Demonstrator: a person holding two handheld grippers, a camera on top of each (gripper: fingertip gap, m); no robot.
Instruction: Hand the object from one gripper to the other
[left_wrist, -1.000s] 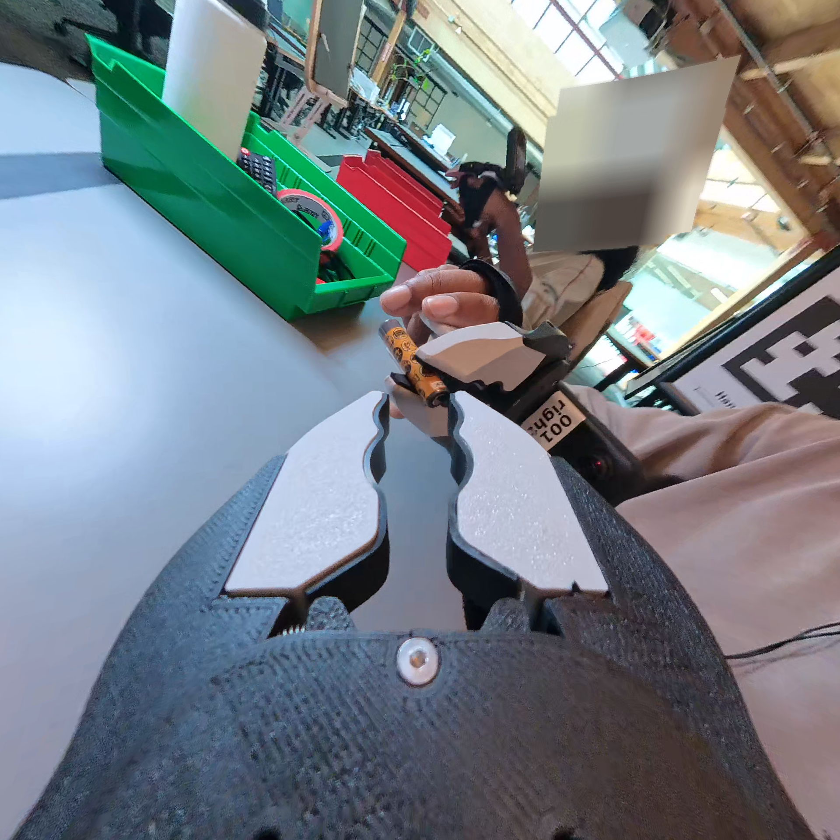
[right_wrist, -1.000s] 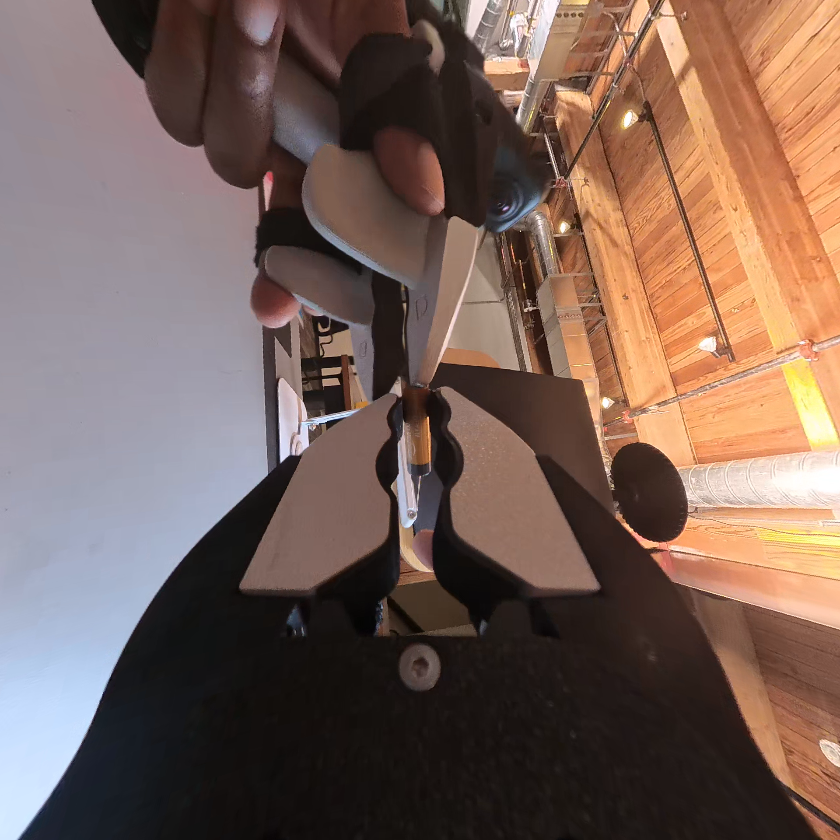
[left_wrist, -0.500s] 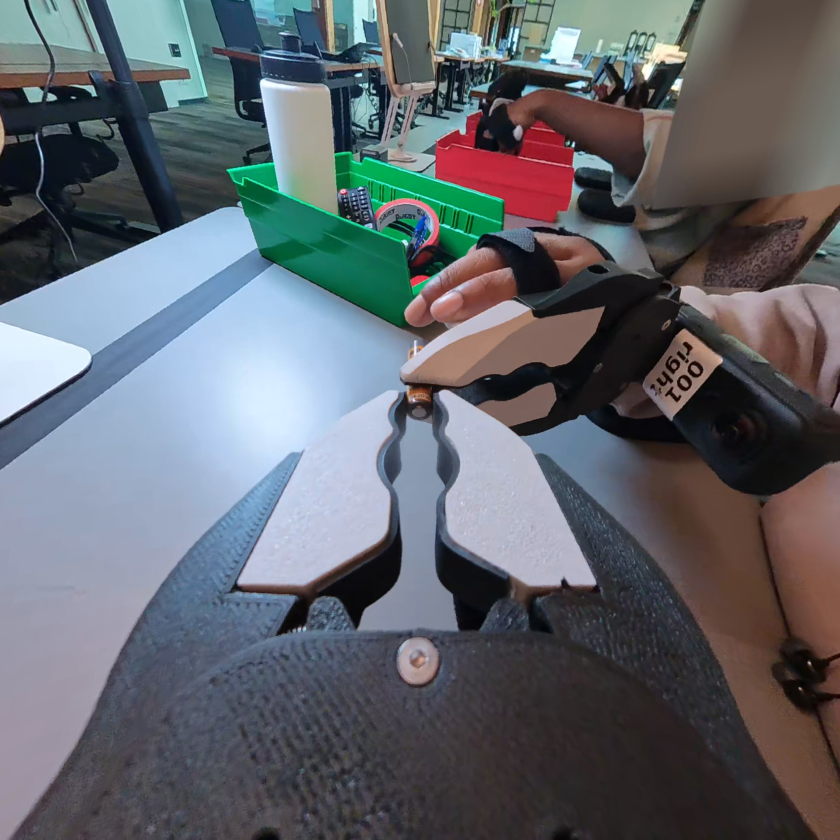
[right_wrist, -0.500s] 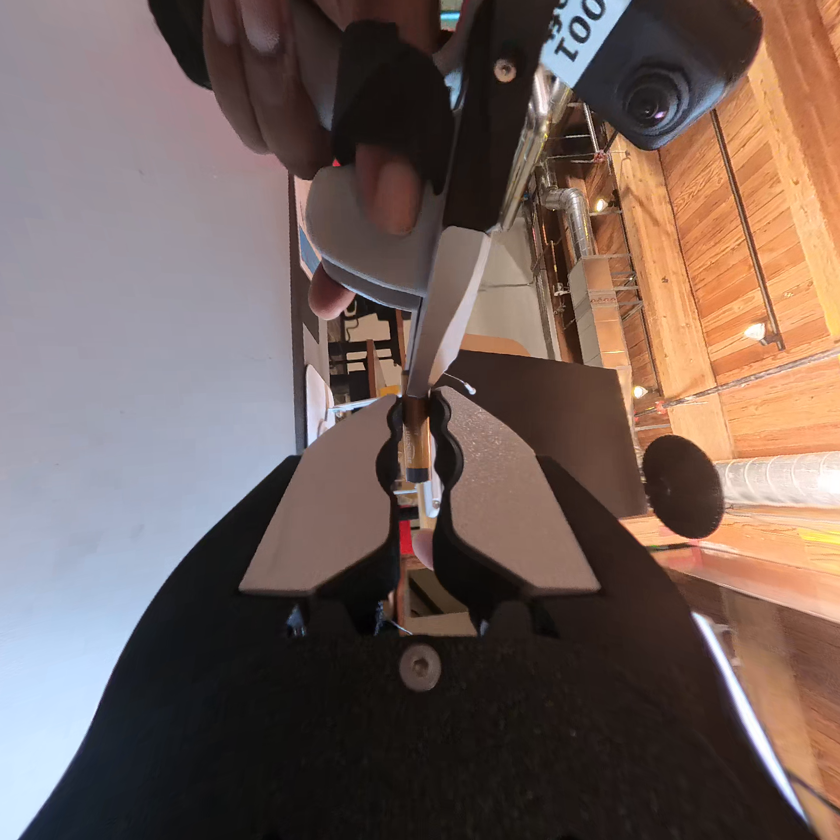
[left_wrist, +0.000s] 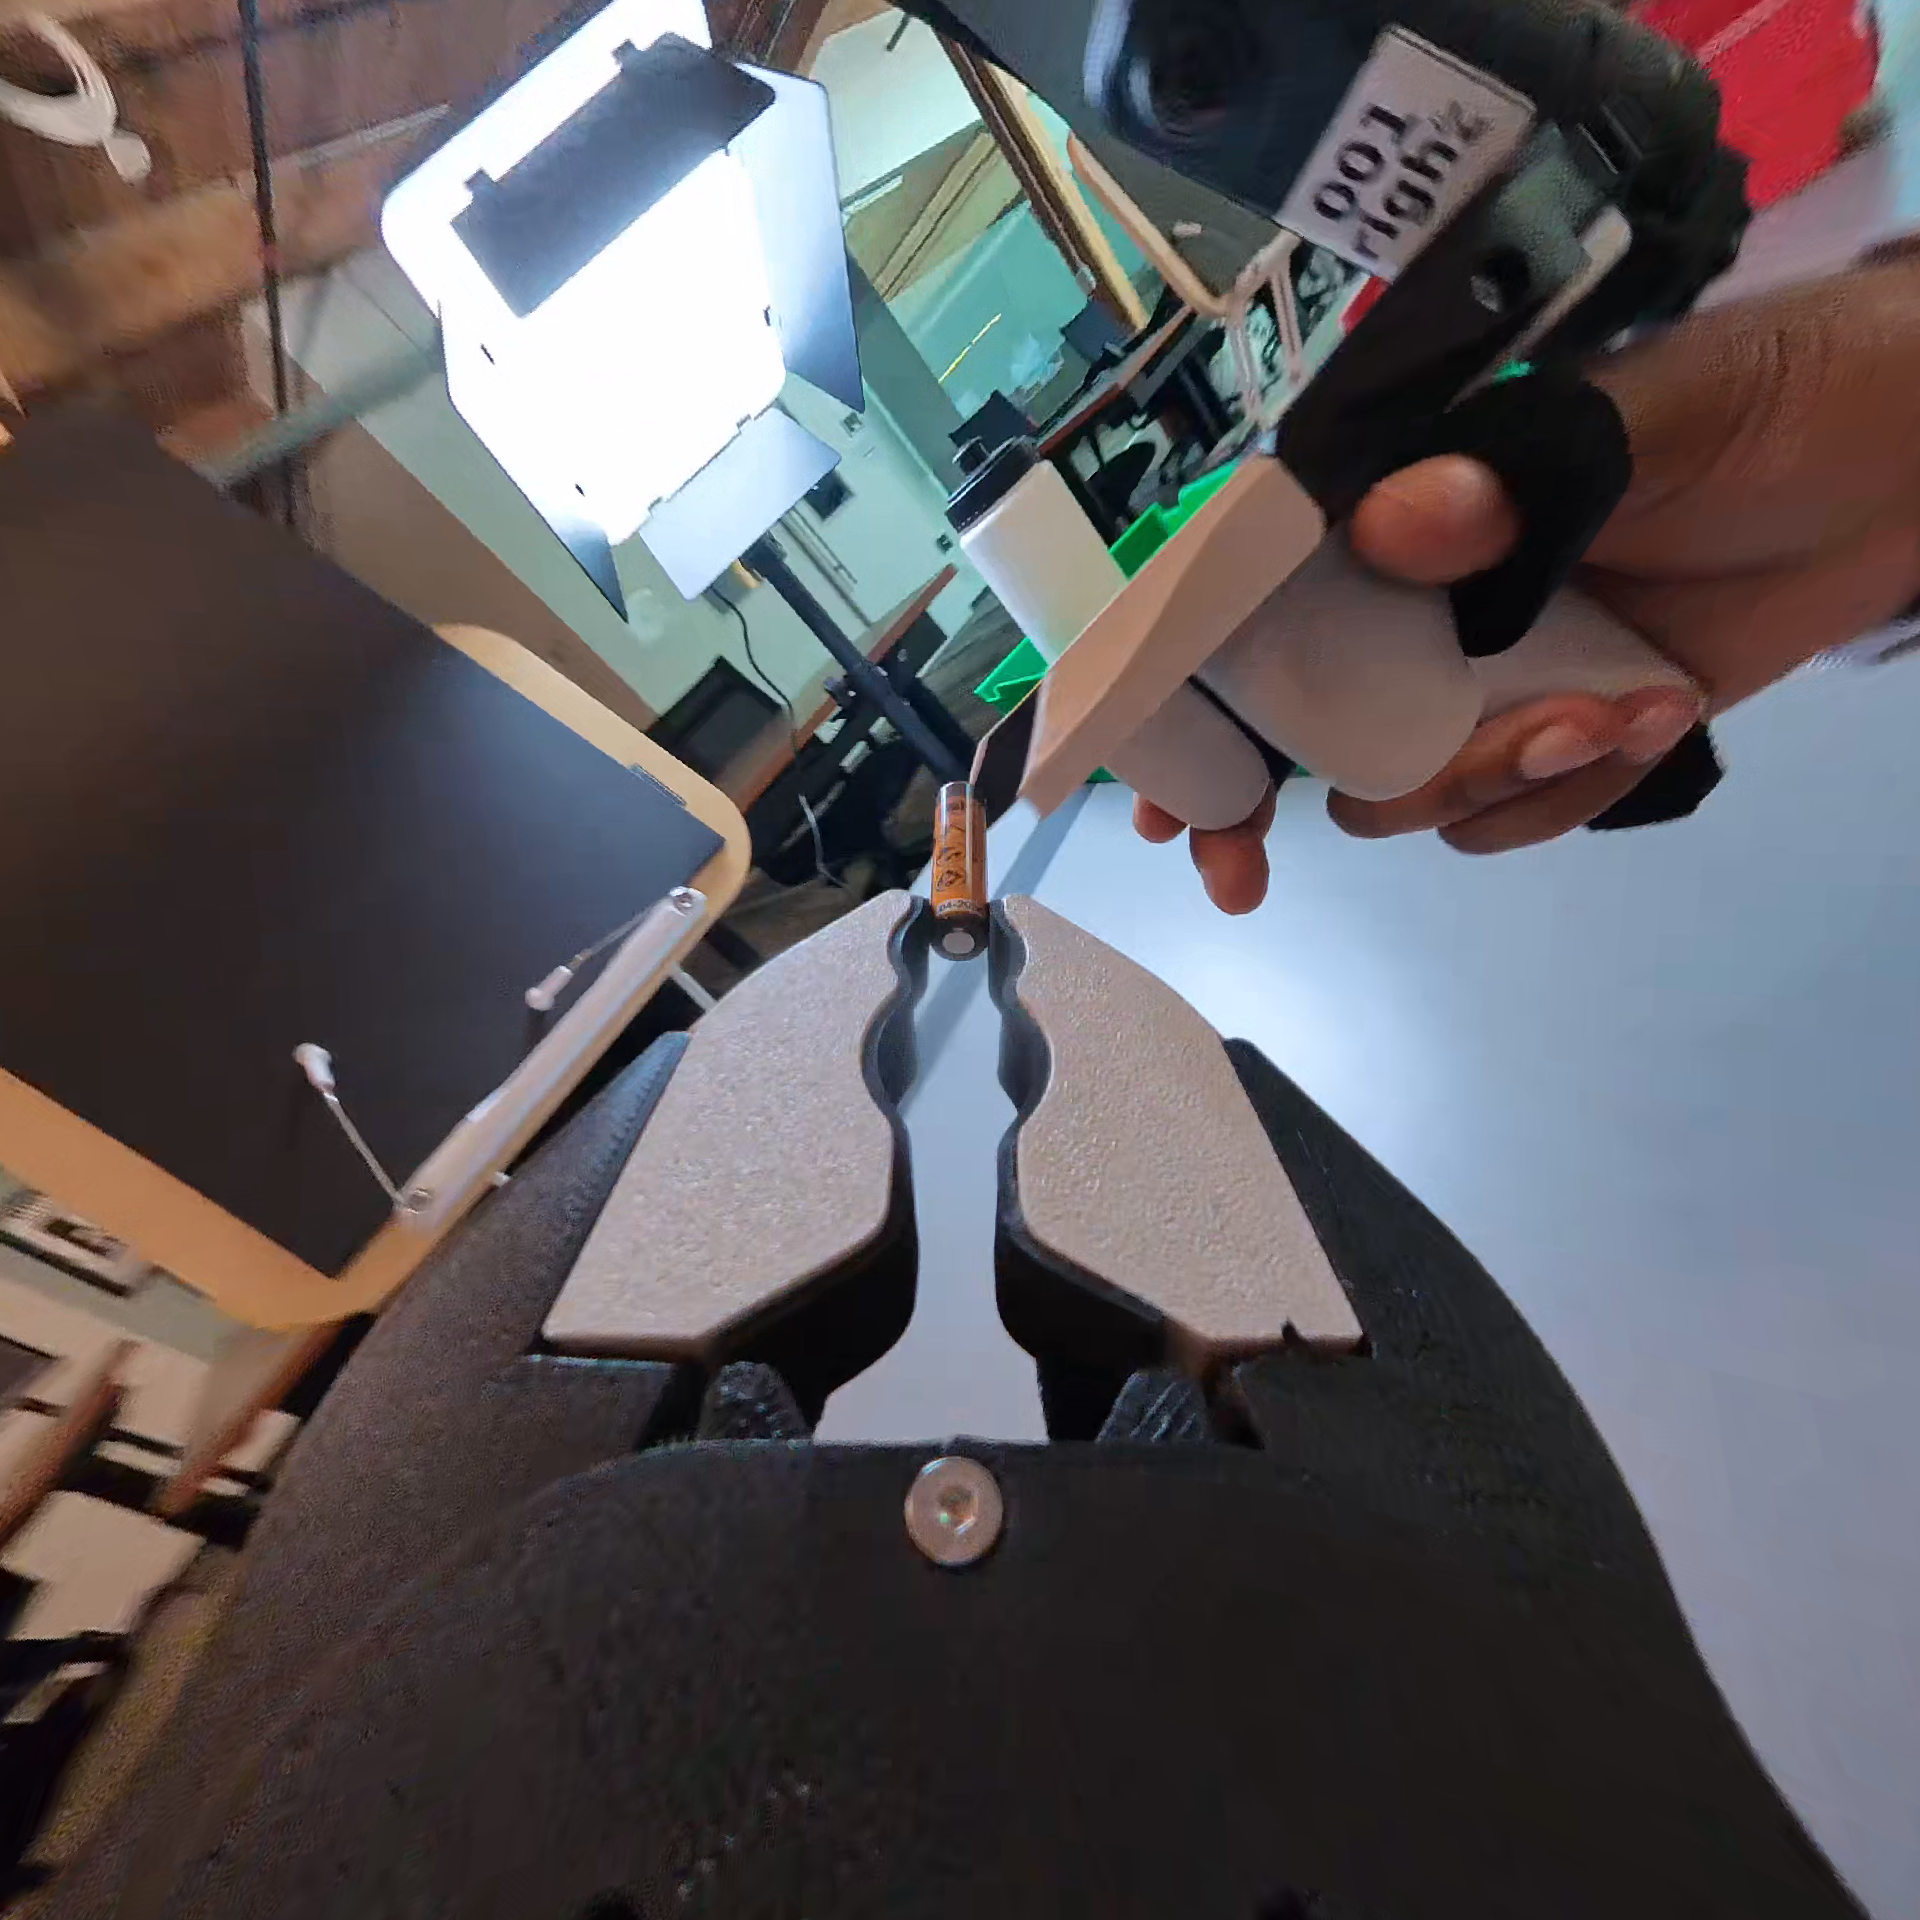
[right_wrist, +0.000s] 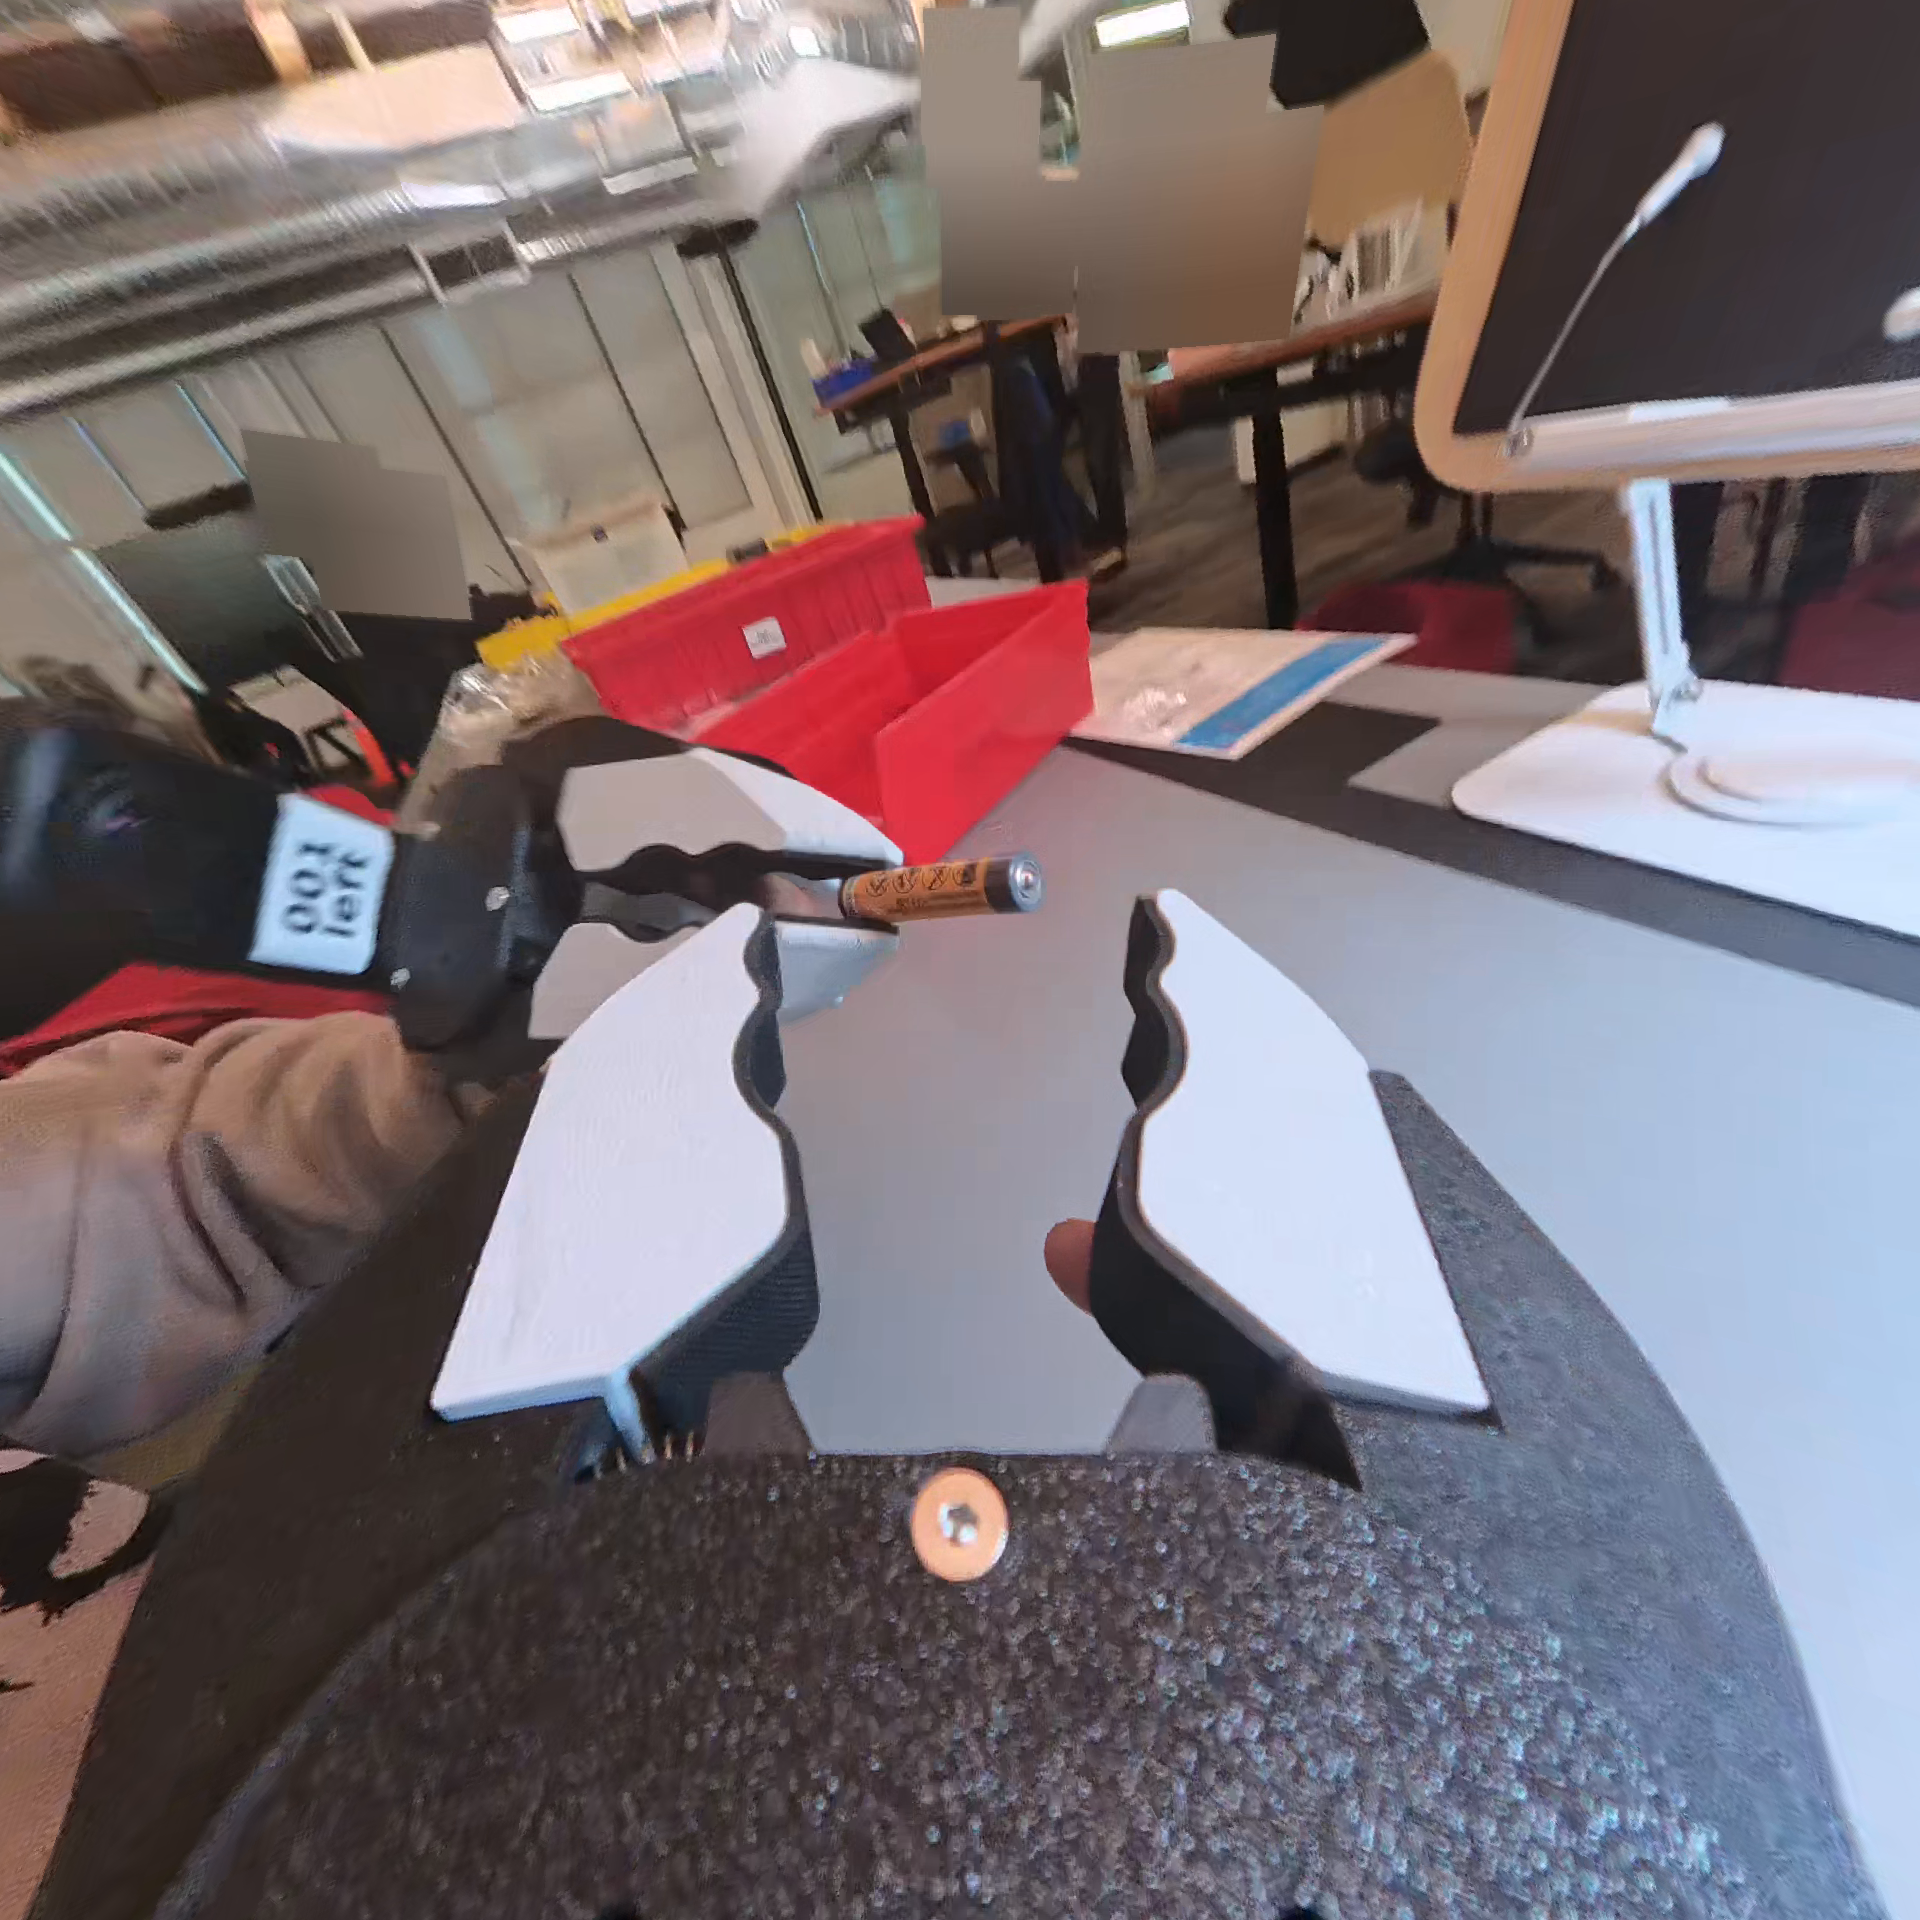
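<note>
Jaws: your left gripper (left_wrist: 956, 914) pinches the battery (right_wrist: 940, 888) by one end, right gripper (right_wrist: 951, 935) spread & clear of it, so handover looks done; next, w/draw right w/o bumping it.

My right gripper (right_wrist: 956, 914) stands wide apart with bare grey table (right_wrist: 1455, 1091) showing through the gap, so I have free room straight ahead of it. To its left, the left gripper (right_wrist: 873, 904) juts in with the battery (right_wrist: 940, 888) sticking out across the path just beyond my fingertips. Farther off, the red bins (right_wrist: 935, 696) block the far left, and the white stand base (right_wrist: 1714, 779) with its dark panel (right_wrist: 1714, 208) closes off the right.
</note>
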